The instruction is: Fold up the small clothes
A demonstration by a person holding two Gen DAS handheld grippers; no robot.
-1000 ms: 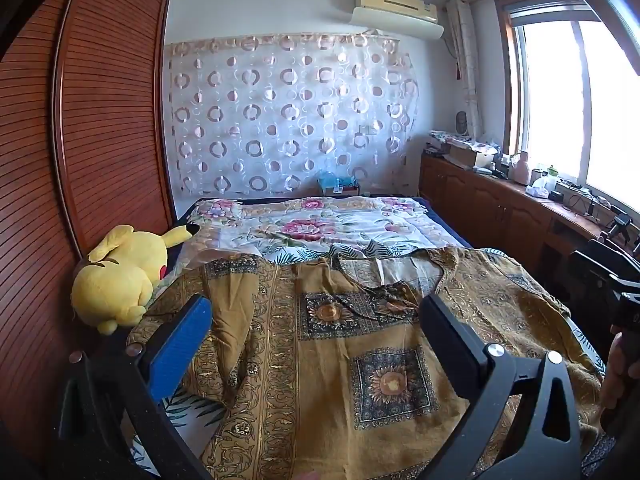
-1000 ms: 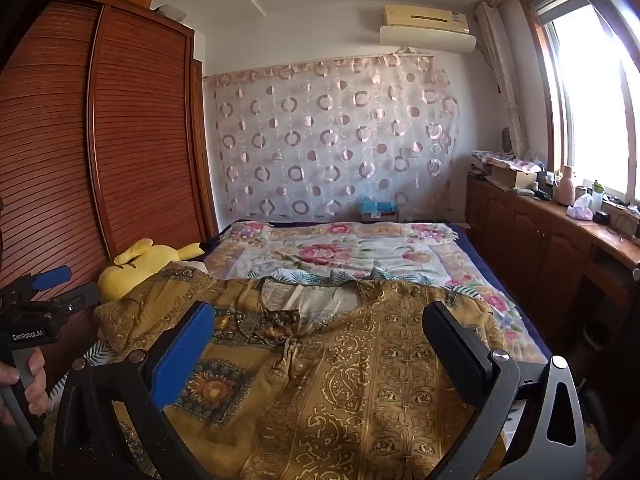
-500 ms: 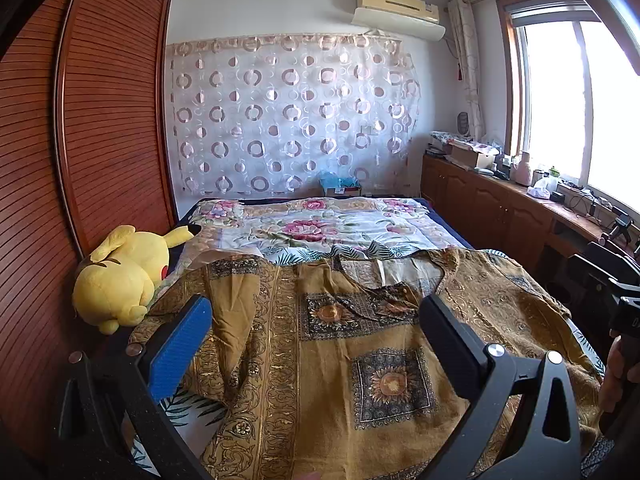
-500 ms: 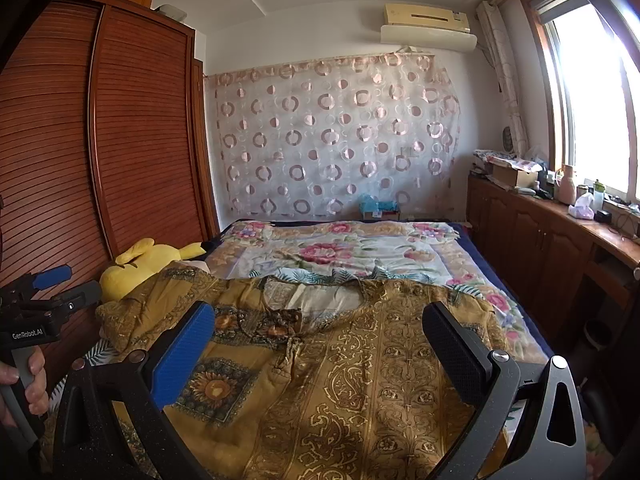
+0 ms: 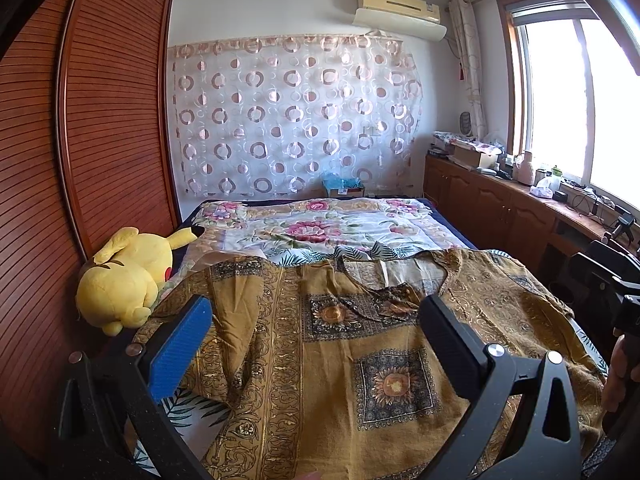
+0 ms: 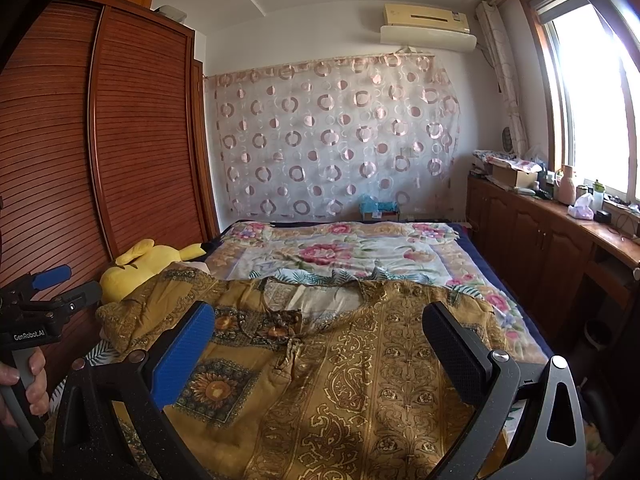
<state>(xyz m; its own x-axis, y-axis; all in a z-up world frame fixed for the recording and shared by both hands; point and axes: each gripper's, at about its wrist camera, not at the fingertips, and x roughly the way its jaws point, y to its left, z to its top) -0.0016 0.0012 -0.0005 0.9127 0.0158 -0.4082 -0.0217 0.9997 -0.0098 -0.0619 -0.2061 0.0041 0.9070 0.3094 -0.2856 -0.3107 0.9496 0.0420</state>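
A mustard-brown patterned shirt [image 5: 360, 344] is spread flat on the near end of the bed [image 5: 452, 236], over a floral quilt [image 5: 320, 228], with a yellow plush toy [image 5: 128, 280] lying at the bed's left edge beside the slatted wooden wardrobe [image 5: 100, 140]. The room is closed off by a circle-patterned curtain [image 5: 292, 116] under an air conditioner [image 5: 400, 12], with a low cabinet [image 6: 540, 240] below the window [image 6: 592, 88]. Both the left hand-held gripper [image 5: 316, 344] and the right hand-held gripper [image 6: 320, 344] are held spread wide above the shirt, nothing being grasped
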